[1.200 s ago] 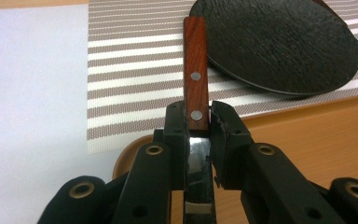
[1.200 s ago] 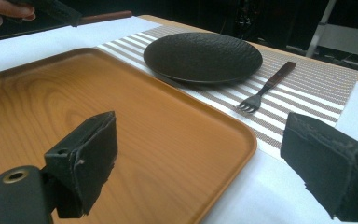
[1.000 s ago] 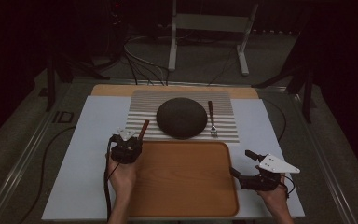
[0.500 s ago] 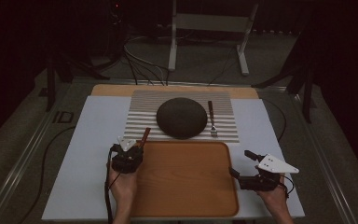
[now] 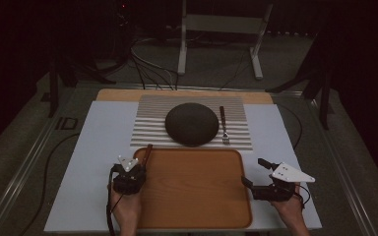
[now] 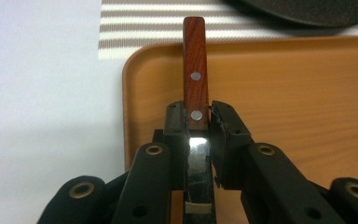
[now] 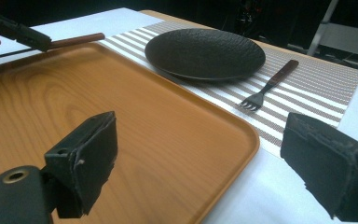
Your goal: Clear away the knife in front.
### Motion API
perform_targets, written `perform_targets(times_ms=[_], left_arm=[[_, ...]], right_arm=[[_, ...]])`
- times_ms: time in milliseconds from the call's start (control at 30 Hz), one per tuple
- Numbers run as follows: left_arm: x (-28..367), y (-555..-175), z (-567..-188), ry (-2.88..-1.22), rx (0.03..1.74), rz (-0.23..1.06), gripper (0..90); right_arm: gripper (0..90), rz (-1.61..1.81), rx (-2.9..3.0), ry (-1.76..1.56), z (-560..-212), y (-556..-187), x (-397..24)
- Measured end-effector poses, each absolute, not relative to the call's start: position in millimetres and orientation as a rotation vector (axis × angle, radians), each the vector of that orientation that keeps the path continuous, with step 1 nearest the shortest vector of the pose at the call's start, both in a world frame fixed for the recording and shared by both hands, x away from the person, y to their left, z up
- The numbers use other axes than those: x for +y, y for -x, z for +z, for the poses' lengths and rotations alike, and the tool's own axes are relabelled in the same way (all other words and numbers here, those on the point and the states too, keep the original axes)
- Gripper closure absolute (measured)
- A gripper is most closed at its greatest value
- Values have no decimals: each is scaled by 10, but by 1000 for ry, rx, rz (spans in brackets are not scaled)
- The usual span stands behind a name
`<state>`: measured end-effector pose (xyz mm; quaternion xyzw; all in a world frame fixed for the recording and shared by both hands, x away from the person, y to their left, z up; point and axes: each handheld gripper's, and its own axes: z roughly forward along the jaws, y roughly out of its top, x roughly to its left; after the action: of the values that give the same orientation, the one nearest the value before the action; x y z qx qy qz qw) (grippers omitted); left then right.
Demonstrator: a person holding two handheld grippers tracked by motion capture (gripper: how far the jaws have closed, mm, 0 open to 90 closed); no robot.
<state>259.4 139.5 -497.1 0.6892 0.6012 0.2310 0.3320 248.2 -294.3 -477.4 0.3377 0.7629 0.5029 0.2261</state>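
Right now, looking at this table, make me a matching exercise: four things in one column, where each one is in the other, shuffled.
1. knife
2. fork
3. plate
4. tray

A. lying right of the plate on the striped mat
B. in the middle of the striped mat
C. clamped in the left gripper
D. bare, between the two grippers

Pairs: 1-C, 2-A, 3-B, 4-D

High view: above, looking forward and down.
Gripper views: close, low along jaws.
Shared: wooden tray (image 5: 192,187), plate (image 7: 205,52).

Lab-like recording rig: dark surround, floor cables (image 5: 147,64), metal stand (image 5: 221,29).
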Motion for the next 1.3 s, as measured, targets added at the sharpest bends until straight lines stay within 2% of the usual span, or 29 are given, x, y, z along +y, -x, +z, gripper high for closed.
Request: perform_targets(times_ms=[333,367,400,433,467,533,633,667,700,833,967,1133,1300], left_arm=[[1422,-2484,-5029,-1804,1602,623,772],[1423,-2489,-5025,-1804,1602,614,743],[1423,-2489,-5025,-1804,1602,614,632],[1421,-2494,-5016,-1804,1597,614,632],[1417,-2499,-5003,-1797,1594,628,535],[1419,-2505,-4987,-1782,1598,631,504],[1415,-2510,-4965,-1764,1593,658,362],[1411,-2514,-4947,-1754,1586,673,362],[1408,-2519,-4933,-1748,1580,681,311],[1388,-2569,-4867,-1746,1540,679,207],[1358,-2626,-4792,-1769,1500,683,142],[1317,-2721,-4728,-1807,1453,696,18],[1313,-2793,-4665,-1810,1390,704,2]], right_arm=[[111,1385,2106,-932,-4777,-2483,-2938],[111,1384,2107,-931,-4777,-2484,-2937],[111,1384,2107,-931,-4777,-2484,-2937],[111,1383,2107,-930,-4778,-2483,-2936],[111,1384,2108,-930,-4778,-2484,-2934],[111,1383,2108,-930,-4779,-2484,-2934],[111,1384,2109,-930,-4779,-2484,-2934],[111,1384,2108,-930,-4779,-2484,-2934],[111,1384,2109,-929,-4779,-2485,-2935],[111,1384,2109,-928,-4780,-2488,-2934],[111,1384,2109,-928,-4780,-2488,-2934],[111,1385,2109,-931,-4780,-2488,-2936],[111,1387,2106,-932,-4777,-2489,-2943]])
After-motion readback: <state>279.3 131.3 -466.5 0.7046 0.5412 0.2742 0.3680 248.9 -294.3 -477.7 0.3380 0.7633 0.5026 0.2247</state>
